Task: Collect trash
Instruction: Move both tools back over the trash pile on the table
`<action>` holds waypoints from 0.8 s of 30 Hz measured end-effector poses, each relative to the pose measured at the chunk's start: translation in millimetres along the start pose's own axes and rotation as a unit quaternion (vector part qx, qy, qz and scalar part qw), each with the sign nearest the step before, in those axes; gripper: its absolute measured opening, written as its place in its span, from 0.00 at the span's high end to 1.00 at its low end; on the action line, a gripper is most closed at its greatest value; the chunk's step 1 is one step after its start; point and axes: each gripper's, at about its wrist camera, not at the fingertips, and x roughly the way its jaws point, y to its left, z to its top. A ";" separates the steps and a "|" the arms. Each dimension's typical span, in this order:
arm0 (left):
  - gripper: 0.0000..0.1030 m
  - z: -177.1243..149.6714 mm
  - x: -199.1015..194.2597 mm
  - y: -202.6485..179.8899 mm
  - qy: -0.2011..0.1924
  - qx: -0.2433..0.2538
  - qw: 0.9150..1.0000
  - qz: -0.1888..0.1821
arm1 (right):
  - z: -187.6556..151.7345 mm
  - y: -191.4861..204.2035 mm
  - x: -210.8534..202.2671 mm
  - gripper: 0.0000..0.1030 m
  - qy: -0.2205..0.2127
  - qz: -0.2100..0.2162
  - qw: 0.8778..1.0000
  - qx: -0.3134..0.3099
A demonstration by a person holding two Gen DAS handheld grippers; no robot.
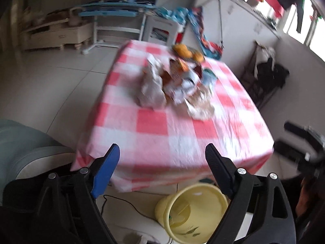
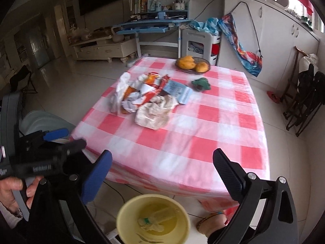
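A heap of crumpled paper and wrappers lies on the red-and-white checked table; it also shows in the left wrist view. A yellow bin stands on the floor at the table's near edge, with a small bottle and scraps inside; it also shows in the left wrist view. My left gripper is open and empty, held above the near table edge. My right gripper is open and empty, above the bin. The left gripper shows in the right wrist view.
A bowl of orange fruit and a green cloth toy sit at the far side of the table. A grey chair stands left of it. A cable runs on the floor. A blue desk stands behind.
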 end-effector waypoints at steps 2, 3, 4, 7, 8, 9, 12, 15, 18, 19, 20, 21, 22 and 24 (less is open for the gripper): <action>0.19 7.0 -7.5 3.2 -0.012 -0.005 1.000 0.002 | 4.4 15.3 -0.1 0.08 0.001 0.002 1.000 -0.019; 0.19 9.5 -10.8 4.1 -0.018 -0.004 1.000 0.005 | 7.1 24.0 0.1 0.08 0.000 0.001 0.999 -0.033; 0.18 11.6 -13.4 4.5 -0.024 -0.002 1.000 0.010 | 8.7 28.9 0.3 0.08 -0.001 0.000 0.999 -0.041; 0.18 17.4 -19.4 9.6 -0.036 0.002 0.999 0.026 | 14.1 41.3 0.3 0.08 -0.011 -0.007 0.998 -0.058; 0.18 17.5 -20.3 11.1 -0.038 0.000 0.999 0.029 | 15.8 43.4 0.0 0.08 -0.014 -0.006 0.998 -0.059; 0.18 22.4 -20.1 15.6 -0.041 -0.007 0.999 0.034 | 17.6 45.7 0.1 0.08 -0.019 -0.007 0.998 -0.060; 0.17 35.3 -18.7 24.2 -0.048 -0.026 0.998 0.045 | 22.3 50.6 1.7 0.08 -0.029 -0.017 0.997 -0.076; 0.15 50.5 -18.2 29.4 -0.066 -0.037 0.995 0.061 | 30.1 55.9 5.2 0.08 -0.042 -0.030 0.993 -0.102; 0.14 65.5 -13.3 29.7 -0.084 -0.042 0.992 0.081 | 42.3 56.7 15.4 0.08 -0.066 -0.039 0.988 -0.133; 0.14 70.8 -10.4 29.3 -0.089 -0.044 0.991 0.086 | 45.2 56.0 18.3 0.08 -0.073 -0.039 0.987 -0.138; 0.14 75.6 -7.7 29.2 -0.093 -0.045 0.991 0.089 | 50.3 55.0 23.3 0.08 -0.080 -0.038 0.986 -0.145; 0.14 83.4 -3.0 28.7 -0.100 -0.048 0.989 0.094 | 56.1 54.3 28.4 0.08 -0.086 -0.037 0.984 -0.151; 0.14 90.7 1.9 28.9 -0.103 -0.052 0.989 0.097 | 61.5 53.8 32.5 0.08 -0.093 -0.036 0.983 -0.156; 0.14 105.2 13.3 25.2 -0.106 -0.057 0.988 0.100 | 71.1 53.4 38.4 0.08 -0.105 -0.034 0.980 -0.165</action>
